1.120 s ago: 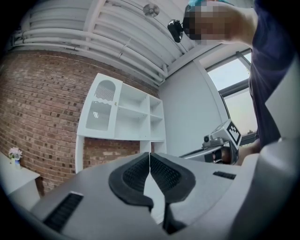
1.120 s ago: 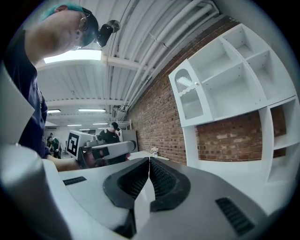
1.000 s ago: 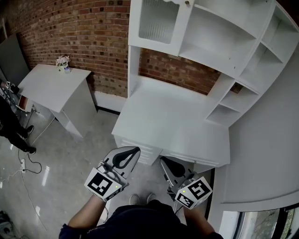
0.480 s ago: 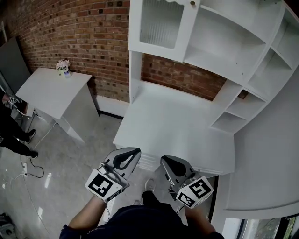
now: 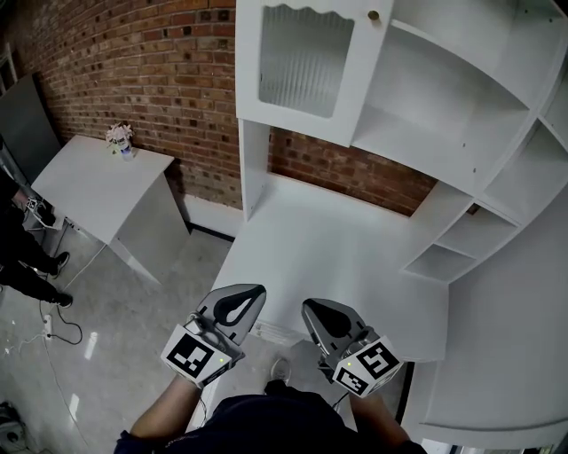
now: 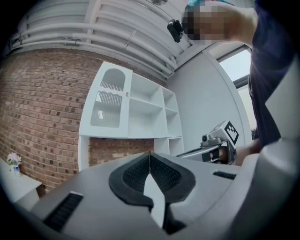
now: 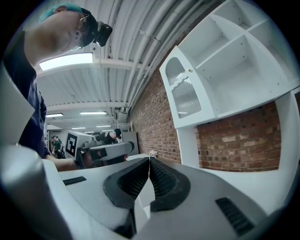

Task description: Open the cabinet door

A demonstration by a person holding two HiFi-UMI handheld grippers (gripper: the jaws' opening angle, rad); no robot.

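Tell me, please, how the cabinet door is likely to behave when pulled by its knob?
The cabinet door will probably swing as one rigid panel, hinged opposite its small knob. The knob looks round and smooth, so a grip on it may slip. The ribbed pane might be fragile; pull gently.
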